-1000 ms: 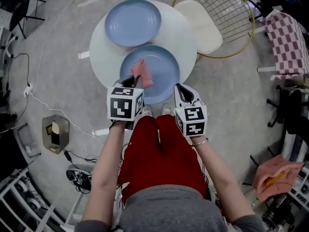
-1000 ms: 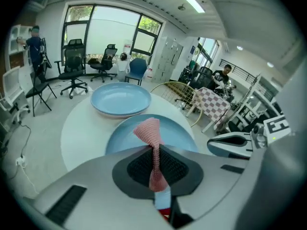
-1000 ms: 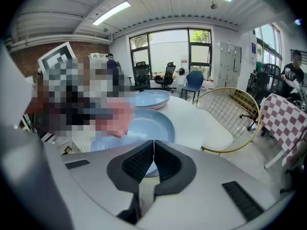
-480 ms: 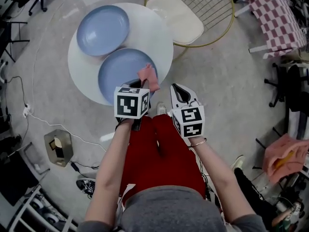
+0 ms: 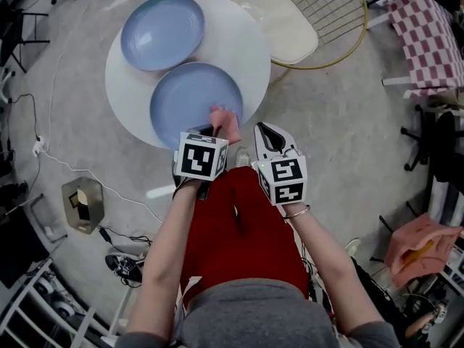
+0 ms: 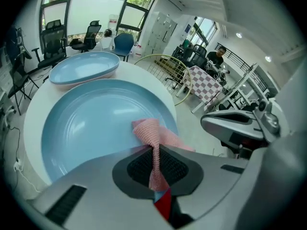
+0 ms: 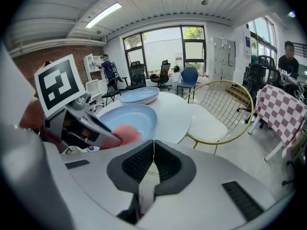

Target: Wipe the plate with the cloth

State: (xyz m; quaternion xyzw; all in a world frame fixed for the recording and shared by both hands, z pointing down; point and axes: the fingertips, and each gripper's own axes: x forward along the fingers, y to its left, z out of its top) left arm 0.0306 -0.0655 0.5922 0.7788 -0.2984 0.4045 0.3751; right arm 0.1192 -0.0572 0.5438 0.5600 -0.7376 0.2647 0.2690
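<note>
Pinching the pink cloth (image 6: 154, 134) tightly, your left gripper (image 6: 154, 164) fingers hold it at the near plate (image 5: 190, 96)'s right rim on the round surface (image 5: 250, 46). Press down lightly and sweep overlapping circles inward. Your right gripper (image 7: 152, 163) fingers are closed on nothing, off the surface.

Office with swivel chairs (image 7: 164, 71) and lockers (image 7: 216, 56)

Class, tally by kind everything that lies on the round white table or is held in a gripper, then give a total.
Blue plates: 2, the near plate and the far plate
Pink cloth: 1, clamped in the left gripper at the near plate's rim
Total: 3
</note>
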